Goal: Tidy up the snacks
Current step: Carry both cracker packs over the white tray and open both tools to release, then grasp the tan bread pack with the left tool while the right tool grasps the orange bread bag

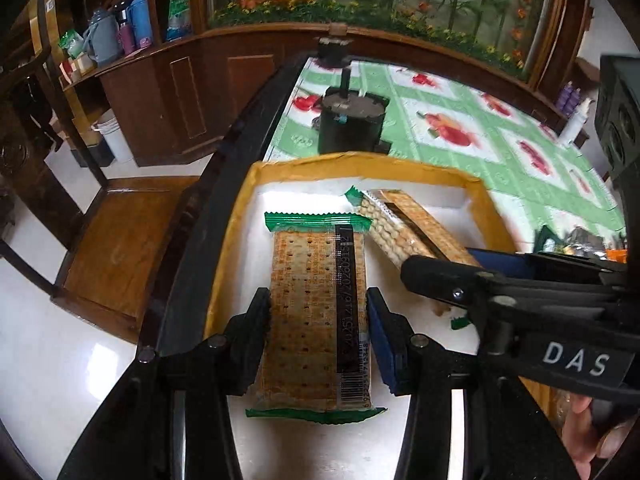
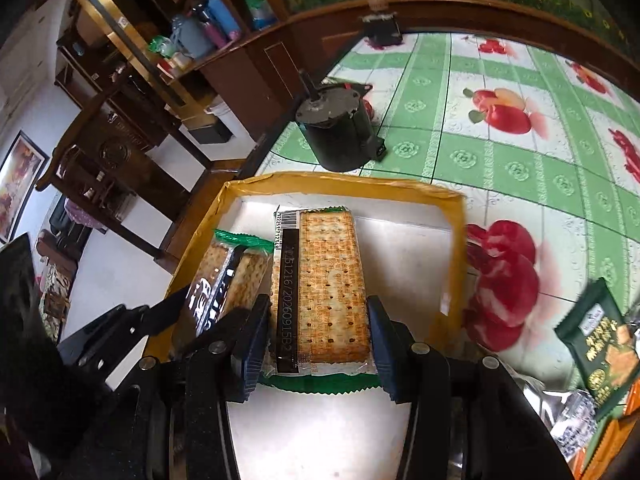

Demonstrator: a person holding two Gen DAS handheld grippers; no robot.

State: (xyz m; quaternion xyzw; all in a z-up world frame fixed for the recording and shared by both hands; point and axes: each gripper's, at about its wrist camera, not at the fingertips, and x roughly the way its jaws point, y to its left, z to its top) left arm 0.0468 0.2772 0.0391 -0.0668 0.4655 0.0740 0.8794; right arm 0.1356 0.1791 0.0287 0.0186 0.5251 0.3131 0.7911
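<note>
My left gripper [image 1: 318,320] is shut on a clear cracker packet [image 1: 316,312] with green ends. It holds the packet lengthwise over the white inside of a yellow-rimmed box [image 1: 360,160]. My right gripper [image 2: 320,328] is shut on a second cracker packet [image 2: 324,288] over the same box [image 2: 340,182]. In the left wrist view the right gripper [image 1: 440,264] reaches in from the right with its packet [image 1: 408,228] tilted. The right wrist view shows the left gripper [image 2: 212,308] close on the left, its packet [image 2: 236,272] beside mine.
A black cylindrical device [image 1: 348,124] stands on the green fruit-print tablecloth [image 2: 520,168] just beyond the box. A green snack packet [image 2: 600,344] and other wrappers lie at the right. The table's dark edge [image 1: 248,140] runs along the left, with a wooden chair [image 1: 120,240] below.
</note>
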